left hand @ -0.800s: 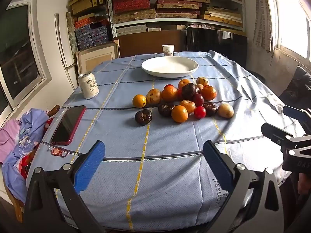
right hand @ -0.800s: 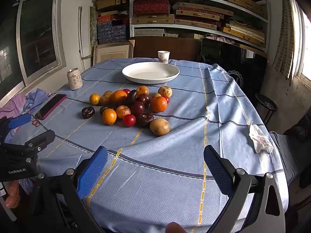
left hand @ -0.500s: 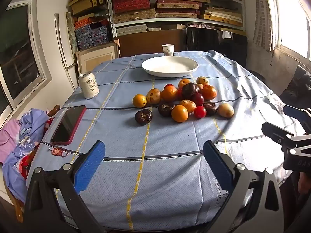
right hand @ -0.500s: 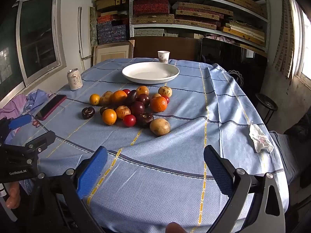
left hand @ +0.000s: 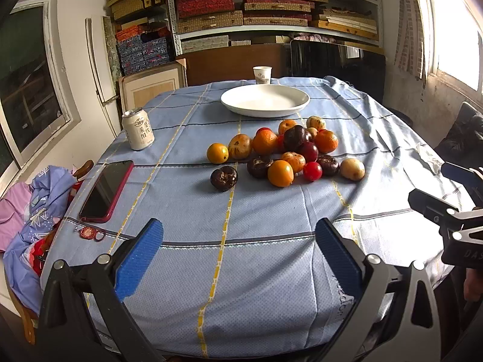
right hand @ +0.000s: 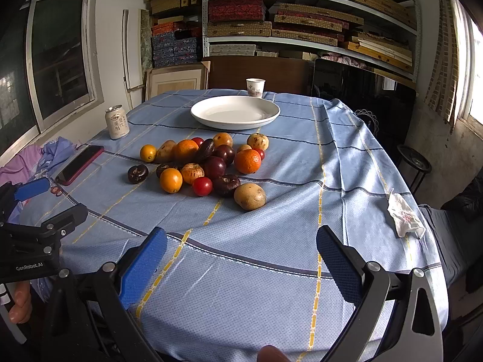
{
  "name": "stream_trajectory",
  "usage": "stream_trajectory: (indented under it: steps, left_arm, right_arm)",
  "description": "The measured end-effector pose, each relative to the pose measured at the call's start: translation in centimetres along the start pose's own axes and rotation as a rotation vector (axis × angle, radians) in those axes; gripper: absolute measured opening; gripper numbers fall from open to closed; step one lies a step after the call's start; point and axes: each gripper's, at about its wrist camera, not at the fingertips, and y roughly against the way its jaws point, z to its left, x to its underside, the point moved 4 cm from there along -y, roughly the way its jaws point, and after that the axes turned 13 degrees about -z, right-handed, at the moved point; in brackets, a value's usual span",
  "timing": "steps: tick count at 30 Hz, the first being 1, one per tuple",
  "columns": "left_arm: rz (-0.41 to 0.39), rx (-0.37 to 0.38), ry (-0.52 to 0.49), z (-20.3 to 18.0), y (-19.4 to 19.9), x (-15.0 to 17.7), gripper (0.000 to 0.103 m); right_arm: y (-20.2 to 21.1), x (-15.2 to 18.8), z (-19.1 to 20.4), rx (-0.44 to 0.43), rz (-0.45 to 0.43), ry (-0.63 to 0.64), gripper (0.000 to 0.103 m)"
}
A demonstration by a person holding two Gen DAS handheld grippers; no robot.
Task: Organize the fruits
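Orange, dark-purple, red and tan fruits (left hand: 283, 154) lie heaped near the middle of the table (left hand: 271, 259), just short of the empty white plate (left hand: 265, 101) toward the far edge. Both the left gripper (left hand: 238, 250) and the right gripper (right hand: 241, 253) hang over the near edge, spread wide and holding nothing. We judge each fruit light, round, smooth and apt to roll, the soft ones easily bruised, so we would pinch gently across the widest part, starting with strays like the dark fruit (left hand: 224, 178) or the tan one (right hand: 250, 196).

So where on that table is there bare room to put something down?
Bare cloth lies between the fruit pile and the near table edge, and right of the pile toward the crumpled tissue. The white plate is empty. It is crowded along the left: can, phone.
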Motion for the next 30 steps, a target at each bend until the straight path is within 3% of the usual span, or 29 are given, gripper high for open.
stream_trajectory:
  steps: [30]
  left_arm:
    - [0.012, -0.005, -0.003, 0.19, -0.39, 0.72, 0.099]
  right_arm:
    - [-0.06, -0.01, 0.2, -0.002, 0.002, 0.004, 0.1]
